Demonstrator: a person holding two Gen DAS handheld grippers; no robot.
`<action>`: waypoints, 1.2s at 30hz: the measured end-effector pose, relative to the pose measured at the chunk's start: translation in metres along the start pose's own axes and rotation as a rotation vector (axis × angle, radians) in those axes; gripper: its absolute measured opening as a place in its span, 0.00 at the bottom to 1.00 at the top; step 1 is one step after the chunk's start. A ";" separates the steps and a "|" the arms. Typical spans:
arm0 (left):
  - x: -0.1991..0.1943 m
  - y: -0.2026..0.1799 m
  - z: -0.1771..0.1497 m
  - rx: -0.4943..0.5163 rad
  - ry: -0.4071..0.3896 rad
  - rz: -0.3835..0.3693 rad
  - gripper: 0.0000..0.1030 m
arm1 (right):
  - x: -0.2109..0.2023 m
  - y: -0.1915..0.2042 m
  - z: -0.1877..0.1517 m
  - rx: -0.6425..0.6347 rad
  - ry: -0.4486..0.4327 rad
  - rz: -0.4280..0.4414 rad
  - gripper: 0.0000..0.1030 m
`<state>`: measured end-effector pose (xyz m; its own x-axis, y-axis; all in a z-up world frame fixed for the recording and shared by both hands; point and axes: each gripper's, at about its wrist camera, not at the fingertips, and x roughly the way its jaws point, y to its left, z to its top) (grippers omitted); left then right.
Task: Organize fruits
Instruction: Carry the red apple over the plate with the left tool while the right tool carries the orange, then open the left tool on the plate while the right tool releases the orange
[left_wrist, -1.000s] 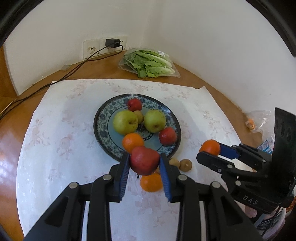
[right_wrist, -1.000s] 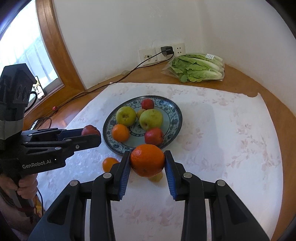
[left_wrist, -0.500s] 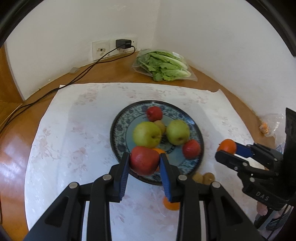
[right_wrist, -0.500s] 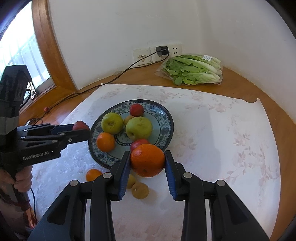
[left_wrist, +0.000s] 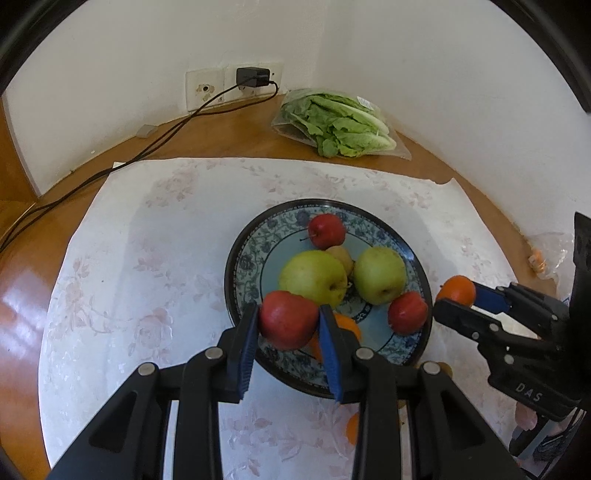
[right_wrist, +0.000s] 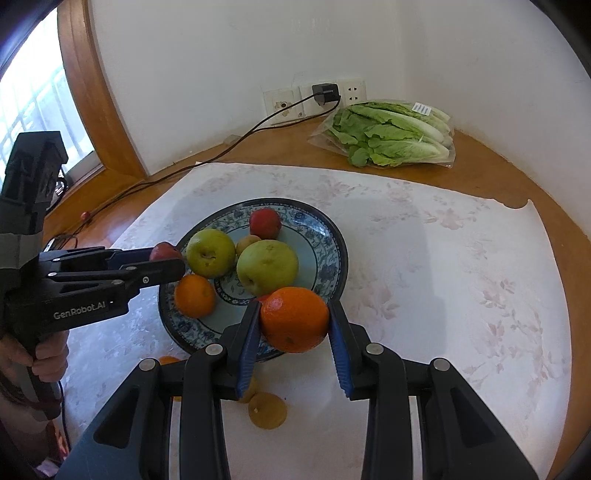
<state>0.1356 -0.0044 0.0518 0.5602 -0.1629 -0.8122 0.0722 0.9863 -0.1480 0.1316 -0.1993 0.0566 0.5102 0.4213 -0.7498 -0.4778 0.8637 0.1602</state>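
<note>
A red apple (left_wrist: 287, 319) is clamped between the pads of the left gripper (left_wrist: 288, 325), and an orange (right_wrist: 294, 319) is clamped in the right gripper (right_wrist: 295, 325). Both fruits are held over the near rim of the plate (left_wrist: 240, 266), the apple on its left side, the orange on its right. Free plate floor is judged to lie just ahead and below each. A loose kiwi (right_wrist: 267, 410) is left on the cloth (right_wrist: 443, 277) near the right gripper.

Both wrist views look steeply down, close, sharing the plate (left_wrist: 236, 273) from opposite sides.
</note>
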 end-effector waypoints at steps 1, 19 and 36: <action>0.000 0.000 0.000 0.000 -0.001 -0.001 0.32 | 0.001 -0.001 0.001 0.001 0.001 0.000 0.35; 0.012 0.007 0.006 -0.020 -0.017 0.042 0.32 | 0.015 -0.001 0.004 -0.003 -0.011 0.004 0.35; 0.008 0.003 0.006 -0.005 -0.030 0.009 0.43 | 0.018 -0.002 0.007 0.007 -0.031 0.016 0.50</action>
<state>0.1449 -0.0026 0.0479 0.5854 -0.1529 -0.7962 0.0631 0.9877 -0.1433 0.1462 -0.1913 0.0475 0.5244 0.4431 -0.7271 -0.4808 0.8588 0.1766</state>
